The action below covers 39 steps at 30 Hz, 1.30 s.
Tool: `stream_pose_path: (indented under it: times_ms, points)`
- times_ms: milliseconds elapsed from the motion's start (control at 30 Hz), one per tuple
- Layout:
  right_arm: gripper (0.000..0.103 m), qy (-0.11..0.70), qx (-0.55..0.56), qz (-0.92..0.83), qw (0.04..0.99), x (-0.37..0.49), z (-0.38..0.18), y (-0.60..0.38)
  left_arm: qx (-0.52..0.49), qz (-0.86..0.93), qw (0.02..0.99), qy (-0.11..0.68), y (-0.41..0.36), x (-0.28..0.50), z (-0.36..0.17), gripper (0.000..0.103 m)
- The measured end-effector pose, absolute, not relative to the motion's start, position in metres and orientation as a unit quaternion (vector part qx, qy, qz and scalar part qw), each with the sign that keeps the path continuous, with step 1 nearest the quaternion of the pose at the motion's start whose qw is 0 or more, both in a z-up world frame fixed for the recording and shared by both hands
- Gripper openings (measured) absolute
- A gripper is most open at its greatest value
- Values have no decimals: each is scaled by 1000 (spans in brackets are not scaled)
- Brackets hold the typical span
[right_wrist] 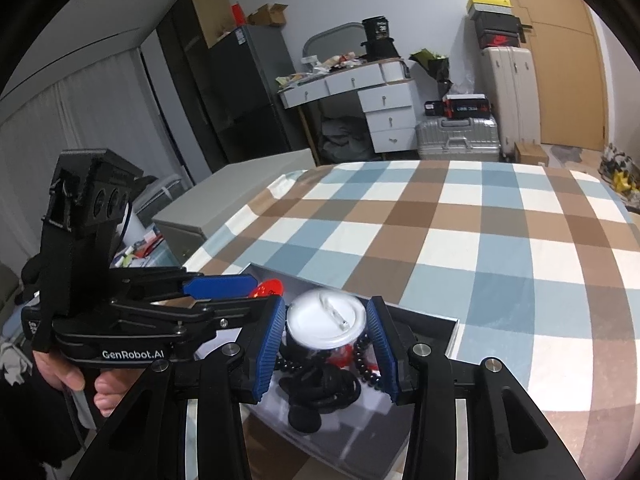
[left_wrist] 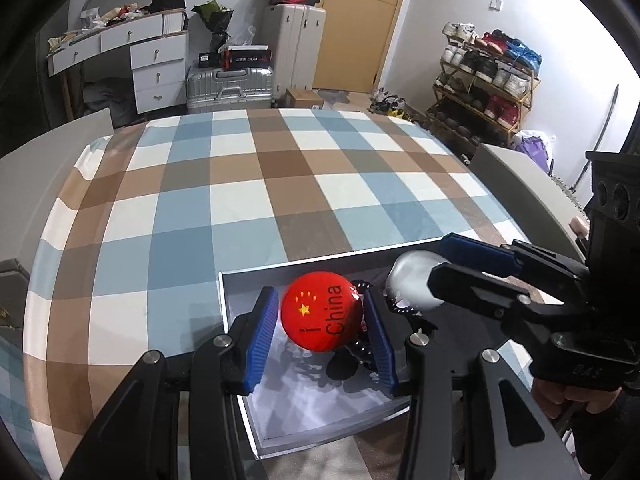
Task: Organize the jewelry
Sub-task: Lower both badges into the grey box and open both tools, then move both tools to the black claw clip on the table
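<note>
Both wrist views close above shared box (left_wrist: 236,320), facing bed.

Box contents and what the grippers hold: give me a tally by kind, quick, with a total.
Red round badge, held in left gripper: 1
White round lidded container, held in right gripper: 1
Black bead string in the box: 1 visible
Black cord bundle in the box: 1
Total: 4; small red bits under the container are too hidden to name.

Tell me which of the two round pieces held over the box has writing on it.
The red badge between the left gripper fingers: it shows yellow stars and "China". The other, a white disc in the right gripper, shows no writing.
</note>
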State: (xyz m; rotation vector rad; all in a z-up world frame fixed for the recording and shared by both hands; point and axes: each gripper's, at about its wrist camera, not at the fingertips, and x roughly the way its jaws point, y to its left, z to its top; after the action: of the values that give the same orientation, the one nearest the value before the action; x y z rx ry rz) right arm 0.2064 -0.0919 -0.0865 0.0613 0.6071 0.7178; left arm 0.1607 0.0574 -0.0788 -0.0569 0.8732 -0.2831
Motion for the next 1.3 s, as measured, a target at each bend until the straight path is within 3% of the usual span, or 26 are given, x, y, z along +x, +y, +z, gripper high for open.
stream_pose_path:
  times_ms: [33,100,133,467,567,667,900,1300]
  points:
    - [43,295,33,348,890,207,-87,-93,-27,-136,895,424,57,161,-79,50]
    - [52,296,40,349,888,206,-86,-95,-28,-130,897,422,58,159,-78,64]
    - [53,293,42,348,889,205,-85,-97,-29,-130,899,418,59,157,-76,65]
    - [73,260,51,335,904,175,-64,-116,-17,-99,910,402,59,139,-62,66]
    - [74,255,52,331,907,163,-60,-122,-12,-89,914,395,57,130,-57,68]
    - [78,253,54,326,909,152,-58,-128,-12,-83,919,385,55,120,-52,78]
    - [85,247,59,315,914,125,-57,-144,2,-74,927,367,41,100,-47,78]
    - [87,288,57,303,907,90,-86,-156,-22,-63,920,387,27,70,-70,82]
